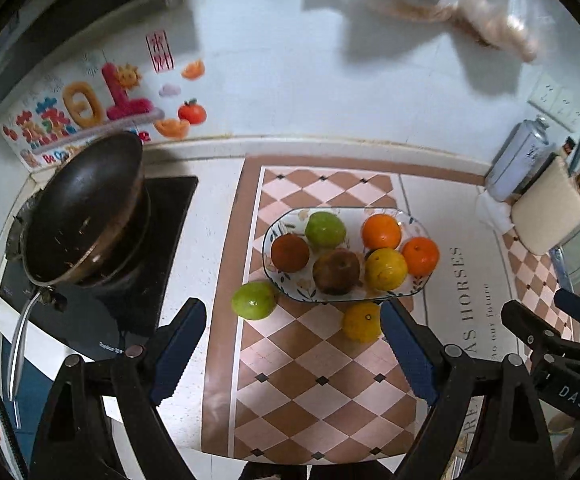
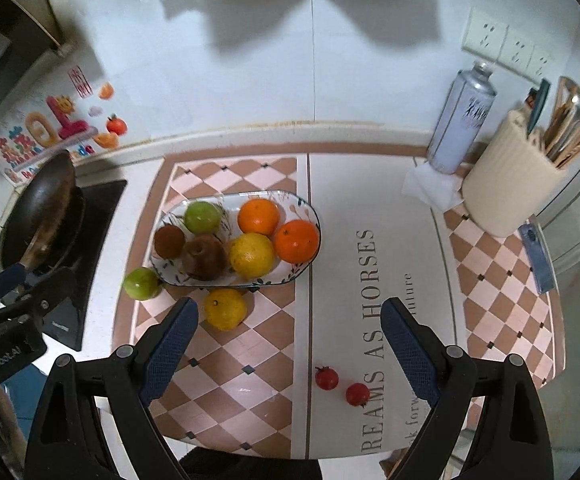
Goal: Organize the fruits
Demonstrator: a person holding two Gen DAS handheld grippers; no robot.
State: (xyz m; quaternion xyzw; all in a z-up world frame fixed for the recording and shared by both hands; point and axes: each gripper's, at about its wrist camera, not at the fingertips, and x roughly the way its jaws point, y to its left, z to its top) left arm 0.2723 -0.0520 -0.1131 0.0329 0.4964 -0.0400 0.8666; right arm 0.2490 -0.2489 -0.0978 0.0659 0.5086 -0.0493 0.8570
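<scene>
Six fruits fill the oval plate (image 2: pixel 308 204), while a green fruit (image 2: pixel 142 283) touches its left end and a yellow fruit (image 2: pixel 225 308) sits just beside its near rim. Two small red fruits (image 2: pixel 326 378) lie well apart from the plate, toward the camera. Both the left gripper (image 1: pixel 294 350) and the right gripper (image 2: pixel 290 350) hover spread wide, holding nothing.

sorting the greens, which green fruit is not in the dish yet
The green fruit on the mat beside the dish's left end; the other green one lies inside.
</scene>
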